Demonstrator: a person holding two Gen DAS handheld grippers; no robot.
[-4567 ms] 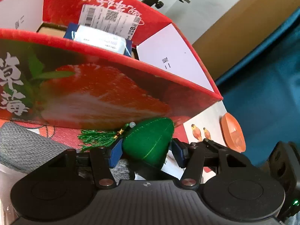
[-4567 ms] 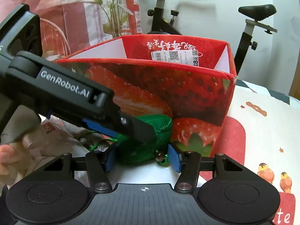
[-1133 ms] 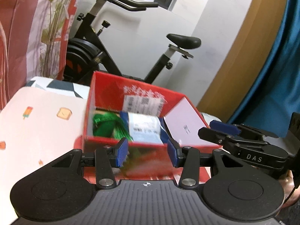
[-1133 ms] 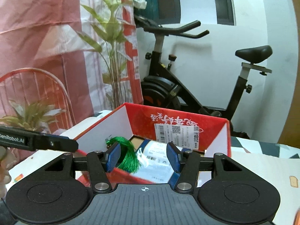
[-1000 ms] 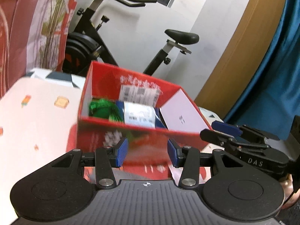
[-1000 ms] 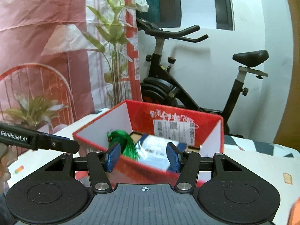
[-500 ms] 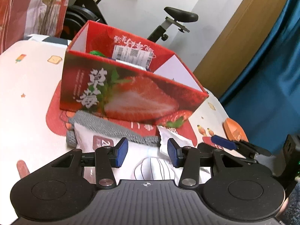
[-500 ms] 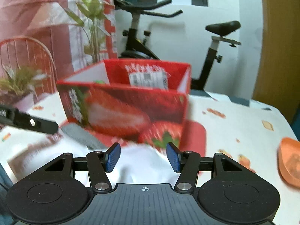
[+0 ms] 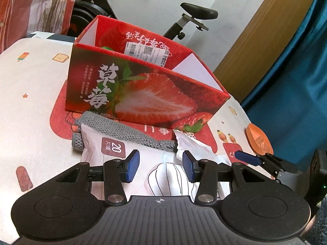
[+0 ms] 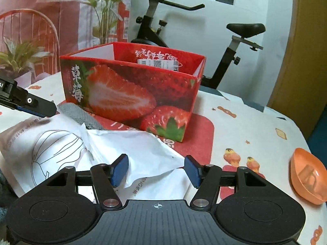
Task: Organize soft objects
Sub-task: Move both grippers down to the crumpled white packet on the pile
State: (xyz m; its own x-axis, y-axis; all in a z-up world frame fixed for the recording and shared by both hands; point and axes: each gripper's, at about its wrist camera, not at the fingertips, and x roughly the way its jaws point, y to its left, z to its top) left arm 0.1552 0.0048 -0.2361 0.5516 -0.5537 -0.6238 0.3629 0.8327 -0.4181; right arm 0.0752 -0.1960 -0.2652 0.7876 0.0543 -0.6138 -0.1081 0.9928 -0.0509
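A red strawberry-printed box [image 9: 143, 94] stands on the table; it also shows in the right wrist view [image 10: 130, 94]. A bit of green pouch [image 9: 107, 48] peeks over its rim. A white soft pack [image 9: 163, 171] printed "20" lies in front of the box on a grey knitted cloth [image 9: 122, 130]. In the right wrist view the white pack [image 10: 61, 149] and crumpled white wrapper [image 10: 139, 149] lie below the grey cloth [image 10: 81, 116]. My left gripper [image 9: 160, 168] is open and empty over the pack. My right gripper [image 10: 156, 170] is open and empty over the wrapper.
An orange bowl [image 10: 308, 181] sits at the table's right edge, also in the left wrist view [image 9: 258, 140]. An exercise bike [image 10: 184, 30] and a plant [image 10: 106, 10] stand behind the table. A blue curtain [image 9: 296, 71] hangs to the right.
The green pouch left my grippers and now lies in the box. Both grippers pulled back from above the box and lowered, open, over the white pack.
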